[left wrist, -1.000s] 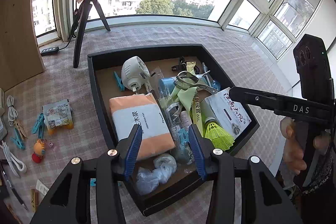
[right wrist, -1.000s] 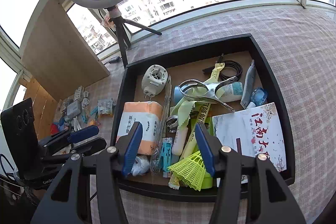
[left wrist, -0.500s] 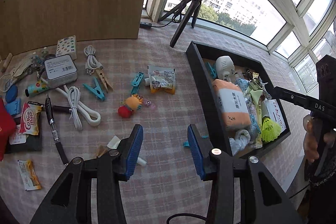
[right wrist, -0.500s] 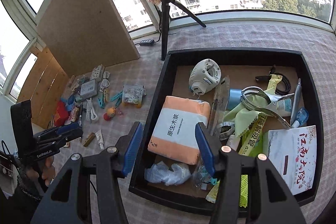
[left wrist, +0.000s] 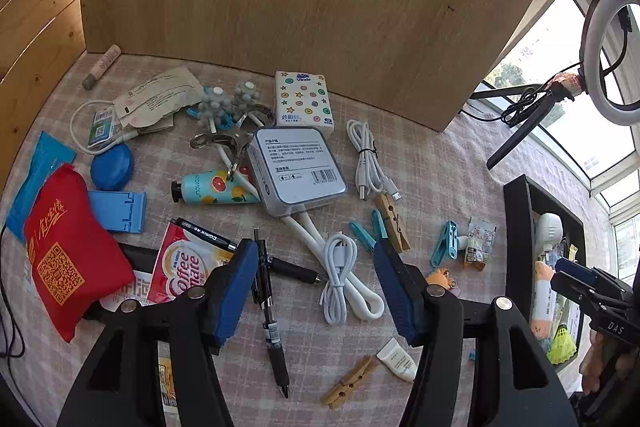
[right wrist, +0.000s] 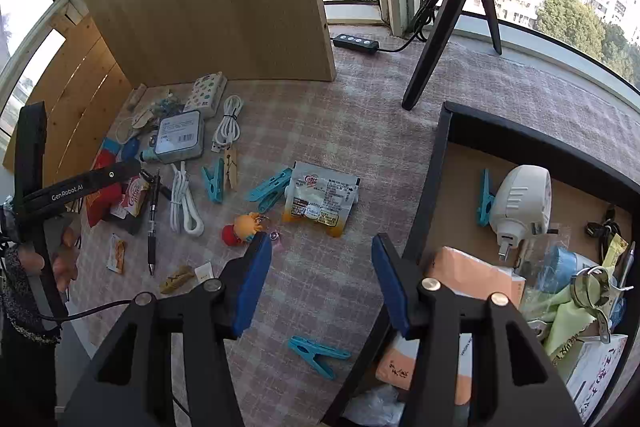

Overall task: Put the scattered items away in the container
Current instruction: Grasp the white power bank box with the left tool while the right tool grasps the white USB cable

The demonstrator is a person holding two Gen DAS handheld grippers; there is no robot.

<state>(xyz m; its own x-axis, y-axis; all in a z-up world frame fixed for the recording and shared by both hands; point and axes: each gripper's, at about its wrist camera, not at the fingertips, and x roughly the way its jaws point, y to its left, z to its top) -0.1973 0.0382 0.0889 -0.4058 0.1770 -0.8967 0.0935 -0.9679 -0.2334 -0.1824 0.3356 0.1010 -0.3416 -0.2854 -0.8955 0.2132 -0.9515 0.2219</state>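
On the left of the checked worktop [left wrist: 312, 355], the left gripper [left wrist: 316, 283] hovers above the clutter, its jaws having just been opening and now standing apart with nothing clamped; under the gap lie a coiled white cable [left wrist: 344, 279] and a black pen [left wrist: 270, 311]. The cable looks light and floppy, so it probably wants pinching across the bundled middle; its long axis runs near to far. The pen is stiff and slim, tip toward the near edge, best nipped across its barrel. Further right, the right gripper [right wrist: 316, 283] is likewise spread and empty over bare cloth, a teal clothes peg [right wrist: 318, 355] lying just near of it, rigid and easy to squeeze. At far right sits the black container [right wrist: 436, 171], already crowded.
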